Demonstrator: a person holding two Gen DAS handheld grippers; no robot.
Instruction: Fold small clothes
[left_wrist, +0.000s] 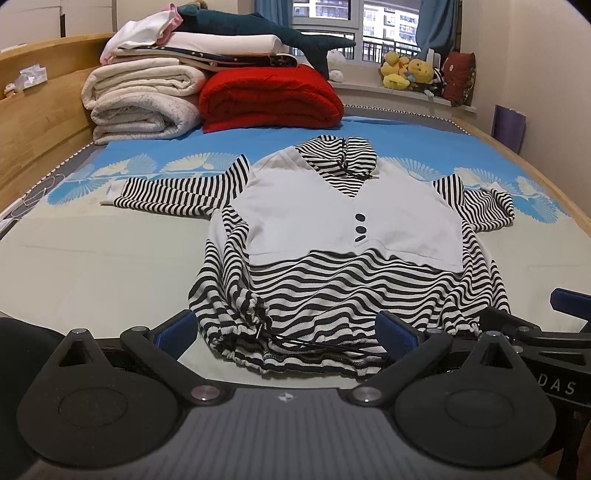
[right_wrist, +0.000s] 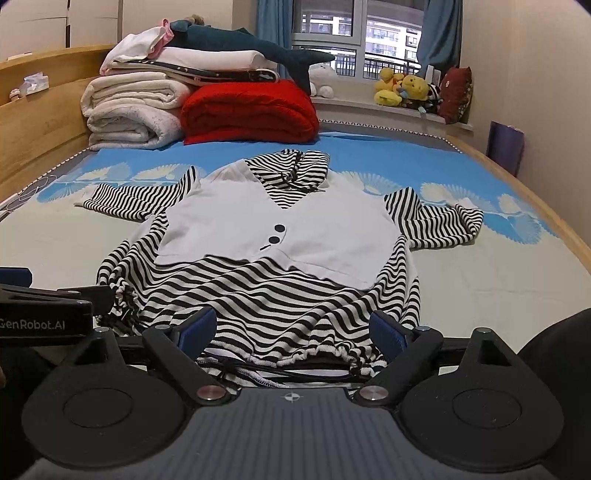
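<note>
A black-and-white striped top with a white vest panel (left_wrist: 351, 218) lies flat on the bed, sleeves spread, hem towards me; it also shows in the right wrist view (right_wrist: 280, 236). My left gripper (left_wrist: 288, 332) is open, its blue-padded fingers (left_wrist: 177, 330) on either side of the hem's left part with its drawstring (left_wrist: 280, 341). My right gripper (right_wrist: 291, 328) is open at the hem's right part, fingers (right_wrist: 388, 332) wide apart over the gathered edge. Each gripper shows at the other view's edge, the right one (left_wrist: 546, 332) and the left one (right_wrist: 55, 306).
Folded white quilts (left_wrist: 140, 96) and a red blanket (left_wrist: 269, 96) are stacked at the bed's far end by the wooden headboard (left_wrist: 40, 122). Plush toys (left_wrist: 410, 74) sit on the window sill. The bed's wooden side rail (left_wrist: 535, 173) runs along the right.
</note>
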